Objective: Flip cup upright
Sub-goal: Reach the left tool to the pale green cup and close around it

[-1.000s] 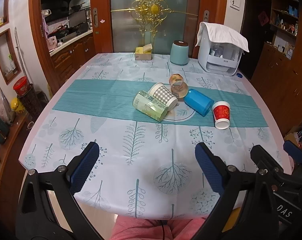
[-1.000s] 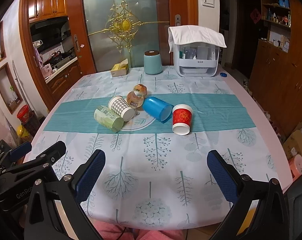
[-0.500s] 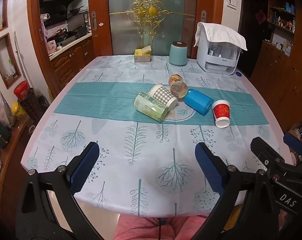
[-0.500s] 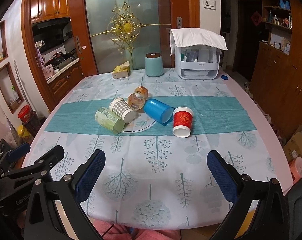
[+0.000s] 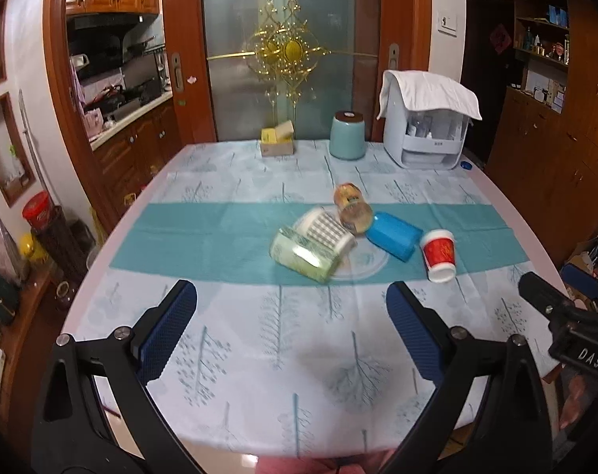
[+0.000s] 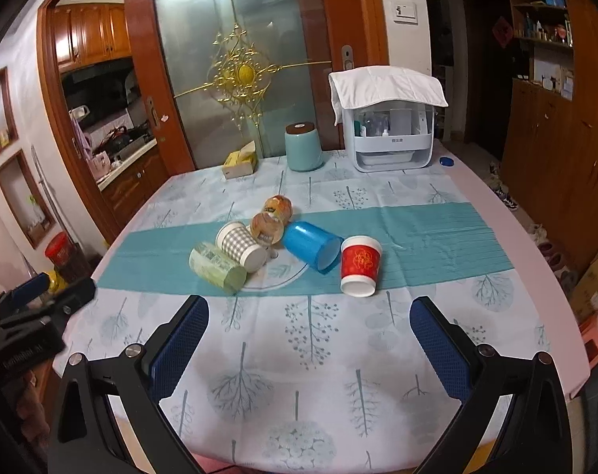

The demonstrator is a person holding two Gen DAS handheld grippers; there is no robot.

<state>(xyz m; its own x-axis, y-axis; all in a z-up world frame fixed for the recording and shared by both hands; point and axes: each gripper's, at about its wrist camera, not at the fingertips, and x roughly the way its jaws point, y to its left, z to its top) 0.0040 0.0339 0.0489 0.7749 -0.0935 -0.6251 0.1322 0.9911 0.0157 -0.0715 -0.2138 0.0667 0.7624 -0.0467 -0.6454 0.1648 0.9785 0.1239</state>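
White letters "DAS" read on the black body of the right gripper (image 6: 308,339) where it pokes into the left camera's right edge; the left gripper (image 5: 291,335) carries pale lettering too blurred to read. Both hover low over the tree-printed tablecloth (image 6: 299,375), blue-padded fingers (image 6: 180,339) spread wide, gripping nothing. Ahead of the right claw, just right of its centre line, the red paper cup with gold print (image 6: 360,264) sits mouth-down, tilted, on the teal stripe. Left of it lie a blue plastic tumbler (image 6: 310,247), an amber glass jar (image 6: 269,223), a grey-checked paper cup (image 6: 239,245) and a pale green printed cup (image 6: 215,266), all on their sides, clustered together.
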